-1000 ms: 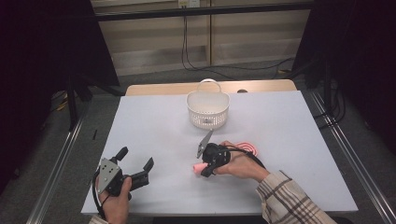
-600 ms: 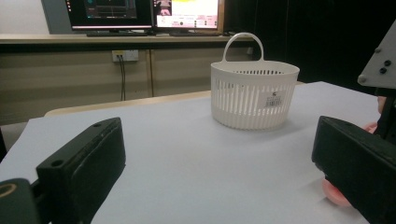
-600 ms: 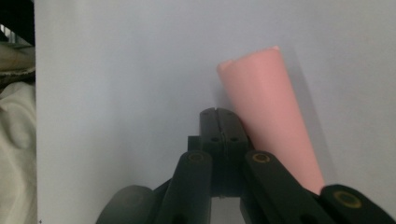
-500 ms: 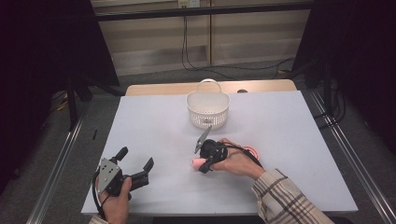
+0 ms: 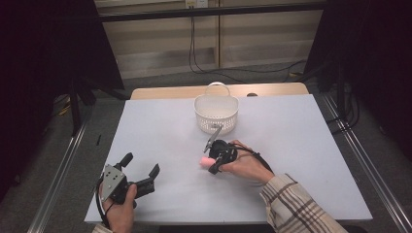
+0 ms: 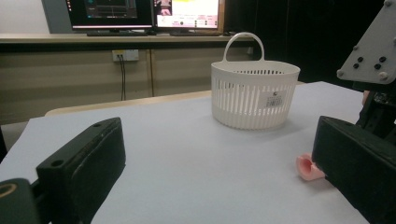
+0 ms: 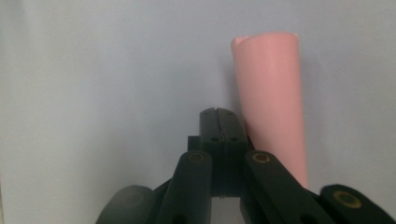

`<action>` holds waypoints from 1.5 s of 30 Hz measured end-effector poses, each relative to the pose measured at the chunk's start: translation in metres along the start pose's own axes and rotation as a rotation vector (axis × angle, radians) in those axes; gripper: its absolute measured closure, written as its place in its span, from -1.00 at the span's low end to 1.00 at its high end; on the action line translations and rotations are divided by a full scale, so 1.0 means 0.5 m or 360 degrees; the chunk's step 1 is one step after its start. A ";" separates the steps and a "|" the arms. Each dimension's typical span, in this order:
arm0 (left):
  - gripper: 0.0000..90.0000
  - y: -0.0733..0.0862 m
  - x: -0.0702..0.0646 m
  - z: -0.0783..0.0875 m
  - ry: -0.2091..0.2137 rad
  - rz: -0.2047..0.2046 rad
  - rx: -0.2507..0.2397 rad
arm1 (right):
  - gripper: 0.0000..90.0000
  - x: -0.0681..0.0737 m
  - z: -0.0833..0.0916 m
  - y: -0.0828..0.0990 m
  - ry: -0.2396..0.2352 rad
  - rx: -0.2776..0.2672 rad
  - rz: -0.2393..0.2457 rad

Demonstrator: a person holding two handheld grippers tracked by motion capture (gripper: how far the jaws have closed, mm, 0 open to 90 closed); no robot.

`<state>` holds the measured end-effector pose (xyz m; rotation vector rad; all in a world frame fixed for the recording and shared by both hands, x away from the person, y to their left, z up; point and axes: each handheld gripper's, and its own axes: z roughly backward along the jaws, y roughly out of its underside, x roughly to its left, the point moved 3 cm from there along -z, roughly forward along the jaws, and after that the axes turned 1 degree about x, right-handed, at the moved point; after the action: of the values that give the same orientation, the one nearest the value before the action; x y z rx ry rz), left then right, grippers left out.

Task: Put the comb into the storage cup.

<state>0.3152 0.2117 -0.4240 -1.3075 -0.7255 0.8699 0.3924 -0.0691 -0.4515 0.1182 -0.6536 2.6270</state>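
Note:
A pink tapered tube (image 5: 204,162) lies on the pale table (image 5: 301,145), its open end facing left. It also shows at the right in the left gripper view, tube (image 6: 307,168). My right gripper (image 5: 213,167) points down at the table with its jaws pressed together and nothing between them; the tube (image 7: 271,93) lies just beside the tips of the right gripper (image 7: 219,113), on their right. My left gripper (image 5: 141,164) rests near the front left of the table, its jaws wide apart and empty, left gripper (image 6: 219,140).
A white slatted basket (image 5: 216,114) with a handle stands at the back middle of the table, just beyond the right hand; basket (image 6: 254,93). A wooden strip (image 5: 160,92) borders the far edge. Monitors (image 6: 144,11) sit on a shelf behind.
The right hand and the pink tube beside it have shifted a little away from the person, toward the basket. The left gripper has not moved.

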 end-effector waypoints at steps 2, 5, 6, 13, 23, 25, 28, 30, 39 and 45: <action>-0.94 0.000 0.000 0.000 0.0000 0.0000 -0.0001 | 1.00 -0.002 0.000 0.000 0.0011 -0.0006 0.0005; -0.94 0.000 -0.001 0.000 0.0002 0.0004 -0.0004 | 1.00 -0.005 -0.001 -0.001 0.0019 -0.0013 -0.0013; -0.94 0.000 0.000 0.000 0.0002 0.0003 -0.0003 | 1.00 -0.006 -0.001 0.000 0.0010 -0.0008 0.0000; -0.94 0.000 0.001 0.001 0.0000 0.0007 -0.0007 | 1.00 0.001 0.009 0.002 -0.0021 -0.0051 0.0001; -0.94 0.000 0.000 0.000 0.0002 0.0006 -0.0006 | 1.00 0.009 0.065 0.021 -0.0050 -0.0259 0.0034; -0.94 0.000 0.000 0.000 -0.0001 0.0000 0.0001 | 0.89 0.009 0.081 0.028 -0.0049 -0.0304 0.0036; -0.94 0.000 0.000 0.000 0.0002 0.0001 0.0004 | 0.78 0.010 0.092 0.044 -0.0040 -0.0339 0.0058; -0.94 0.000 0.000 0.000 -0.0001 0.0003 -0.0002 | 0.72 0.009 0.093 0.048 -0.0031 -0.0361 0.0051; -0.94 0.000 0.000 0.000 -0.0001 0.0002 0.0006 | -0.07 0.006 0.108 0.063 0.0006 -0.0476 0.0016; -0.94 0.000 0.001 0.000 0.0000 0.0003 0.0005 | -0.79 0.001 0.122 0.071 0.0044 -0.0510 0.0007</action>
<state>0.3153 0.2120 -0.4241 -1.3058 -0.7229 0.8720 0.3756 -0.1254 -0.4124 -0.0159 -1.0531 2.4847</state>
